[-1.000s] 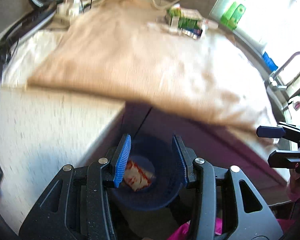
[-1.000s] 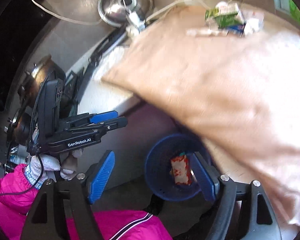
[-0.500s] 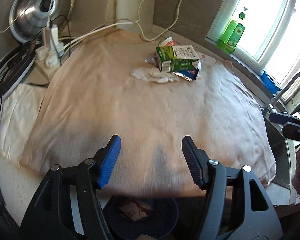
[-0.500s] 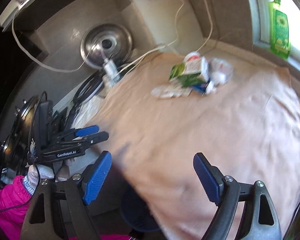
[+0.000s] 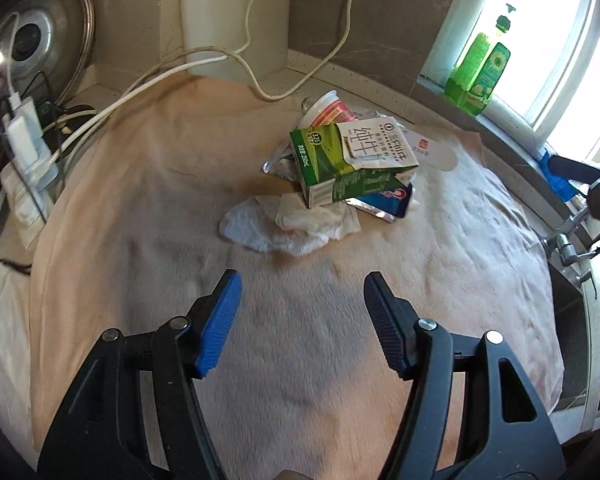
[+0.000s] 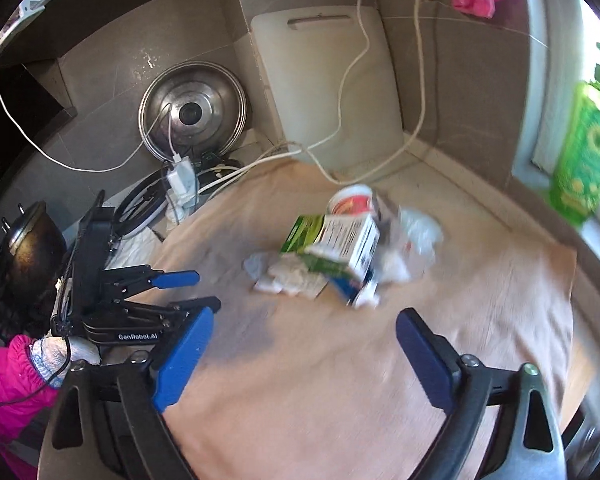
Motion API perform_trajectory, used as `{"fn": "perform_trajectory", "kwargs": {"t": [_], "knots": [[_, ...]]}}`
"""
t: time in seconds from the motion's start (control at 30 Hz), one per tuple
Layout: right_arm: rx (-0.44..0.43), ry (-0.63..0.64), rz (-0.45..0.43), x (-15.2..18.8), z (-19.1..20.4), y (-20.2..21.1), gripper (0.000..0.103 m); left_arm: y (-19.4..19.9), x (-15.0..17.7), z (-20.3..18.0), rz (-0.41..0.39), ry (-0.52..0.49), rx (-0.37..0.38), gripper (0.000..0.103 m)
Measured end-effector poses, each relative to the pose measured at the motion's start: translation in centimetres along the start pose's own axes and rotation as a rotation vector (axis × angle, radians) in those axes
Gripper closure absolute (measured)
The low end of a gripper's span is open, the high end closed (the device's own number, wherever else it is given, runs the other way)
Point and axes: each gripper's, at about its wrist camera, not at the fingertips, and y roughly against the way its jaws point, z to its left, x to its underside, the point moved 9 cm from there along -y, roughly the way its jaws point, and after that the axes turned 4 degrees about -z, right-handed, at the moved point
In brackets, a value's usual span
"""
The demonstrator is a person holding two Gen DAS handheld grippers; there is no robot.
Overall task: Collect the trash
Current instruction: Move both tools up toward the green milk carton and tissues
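A trash pile lies on the beige cloth: a green and white milk carton, crumpled white tissue, a red and white cup and a blue wrapper. My left gripper hovers open just short of the tissue, nothing between its fingers. My right gripper is over the cloth near the carton and tissue; its jaws are opening and hold nothing. In the right wrist view the left gripper shows at the left, held by a gloved hand.
A steel pot lid and a white cutting board lean on the back wall. A charger block with cables sits at the left. A green soap bottle stands on the sill; a faucet is at the right.
Both grippers rose from the blue bin below the counter and moved forward over the cloth toward the pile. The bin with the red and white wrapper left view. Both jaws widened.
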Motion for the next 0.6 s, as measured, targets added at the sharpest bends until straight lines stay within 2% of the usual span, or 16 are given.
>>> {"fn": "perform_trajectory", "kwargs": {"t": [0.2, 0.37, 0.4, 0.5, 0.6], "knots": [[-0.001, 0.095, 0.046, -2.0, -1.2, -3.9, 0.003, -3.9, -0.9, 0.4, 0.049, 0.002, -0.019, 0.038], [0.008, 0.094, 0.090, -2.8, -2.2, -6.6, 0.003, -6.0, -1.4, 0.5, 0.069, 0.001, -0.025, 0.038], [-0.017, 0.096, 0.116, -3.0, -2.4, -8.0, 0.003, -6.4, -1.4, 0.5, 0.073, -0.001, -0.020, 0.038], [-0.018, 0.143, 0.164, -2.8, -2.5, -10.0, 0.003, -7.2, -1.6, 0.5, 0.083, -0.011, -0.022, 0.038], [-0.023, 0.192, 0.187, -2.9, -2.6, -11.5, 0.003, -8.1, -1.6, 0.9, 0.097, -0.002, -0.021, 0.049]]}}
